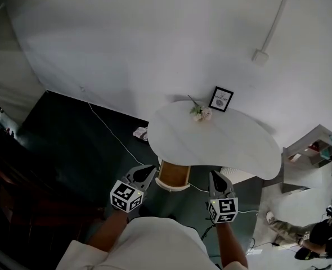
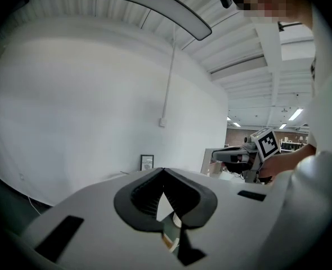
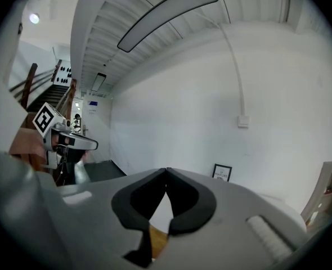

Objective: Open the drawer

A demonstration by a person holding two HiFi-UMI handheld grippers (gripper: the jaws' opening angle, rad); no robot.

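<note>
Wood-lined drawer with a white front [image 1: 173,176] juts from under the near edge of the white kidney-shaped surface [image 1: 228,145] in the head view, so the pull looks at least partly done; how much travel is left you cannot tell. Your left tool [image 1: 148,172] and right tool [image 1: 215,178] flank it without touching, with dark floor [image 1: 70,139] behind you for drawing back. In the left gripper view, the jaws are pressed together on nothing. In the right gripper view, the jaws are likewise together and empty, above a sliver of drawer wood.

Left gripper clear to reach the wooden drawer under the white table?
Probably yes: the left gripper hovers close beside the drawer, nothing between them; the white table overhangs it, and the jaws are shut.
</note>
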